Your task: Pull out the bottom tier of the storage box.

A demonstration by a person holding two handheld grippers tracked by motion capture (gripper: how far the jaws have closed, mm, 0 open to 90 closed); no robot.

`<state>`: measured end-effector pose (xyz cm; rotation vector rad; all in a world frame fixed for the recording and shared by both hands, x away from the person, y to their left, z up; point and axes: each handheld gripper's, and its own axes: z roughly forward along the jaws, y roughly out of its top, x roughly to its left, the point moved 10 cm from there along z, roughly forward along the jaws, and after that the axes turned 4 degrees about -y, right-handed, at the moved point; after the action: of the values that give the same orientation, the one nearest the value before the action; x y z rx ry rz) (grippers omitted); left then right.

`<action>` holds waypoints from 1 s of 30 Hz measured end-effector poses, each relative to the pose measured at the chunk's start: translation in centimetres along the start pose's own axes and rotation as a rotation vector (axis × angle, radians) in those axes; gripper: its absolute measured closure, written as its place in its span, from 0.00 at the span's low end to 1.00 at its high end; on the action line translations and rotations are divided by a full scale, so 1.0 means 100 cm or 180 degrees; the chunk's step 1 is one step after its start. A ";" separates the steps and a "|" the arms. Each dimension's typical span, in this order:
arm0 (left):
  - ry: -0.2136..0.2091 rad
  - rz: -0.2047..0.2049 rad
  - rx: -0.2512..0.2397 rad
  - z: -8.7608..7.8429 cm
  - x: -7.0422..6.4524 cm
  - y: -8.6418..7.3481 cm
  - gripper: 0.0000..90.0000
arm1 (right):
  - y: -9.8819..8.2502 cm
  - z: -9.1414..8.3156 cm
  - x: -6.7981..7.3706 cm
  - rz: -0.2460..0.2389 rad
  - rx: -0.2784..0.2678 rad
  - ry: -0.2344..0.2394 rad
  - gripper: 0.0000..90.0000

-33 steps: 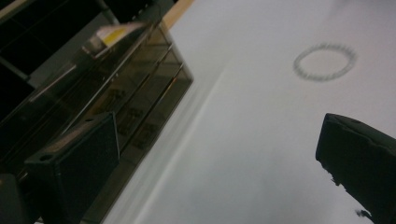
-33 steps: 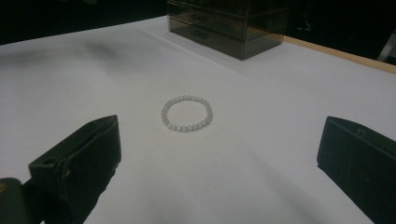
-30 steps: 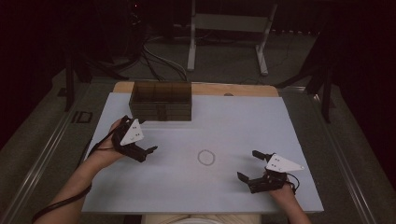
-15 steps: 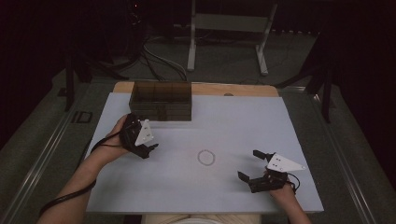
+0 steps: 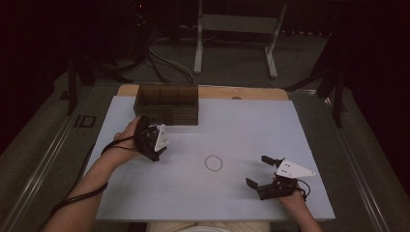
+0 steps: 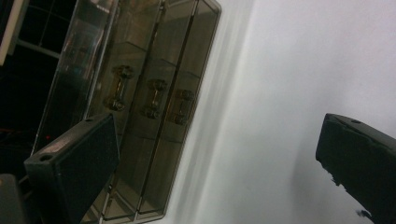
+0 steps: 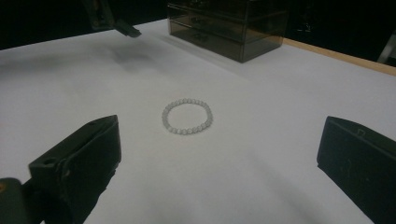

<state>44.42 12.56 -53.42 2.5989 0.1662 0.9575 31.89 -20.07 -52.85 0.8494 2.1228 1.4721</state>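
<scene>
A smoked, see-through drawer box (image 5: 168, 104) stands at the table's far left; its three drawer fronts with small handles face me in the left gripper view (image 6: 149, 93). A pale bead bracelet (image 5: 213, 163) lies flat in the middle of the white table (image 5: 241, 125). My left gripper (image 5: 151, 140), rolled onto its side, hovers just in front of the box with its jaws open and nothing between them (image 6: 215, 154). My right gripper (image 5: 257, 170) rests near the front right, open and empty (image 7: 219, 168), pointing at the bracelet (image 7: 187, 116) a short way ahead.
The table's wooden far edge (image 5: 251, 93) shows behind the box. Dark floor, cables and a metal stand (image 5: 232, 29) lie beyond it. In the right gripper view the box (image 7: 229, 23) and the left gripper (image 7: 112, 21) appear past the bracelet.
My left gripper has moved forward and right, closer to the drawer box, and rolled onto its side. The right gripper and the bracelet have stayed put.
</scene>
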 end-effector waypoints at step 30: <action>0.0892 0.0899 0.0881 0.043 0.007 -0.010 0.11 | 0.002 -0.001 0.003 0.0031 -0.0005 0.0057 0.00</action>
<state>47.76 12.38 -56.34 2.7735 0.0006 1.4955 31.64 -19.84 -52.68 0.8503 2.1332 1.4913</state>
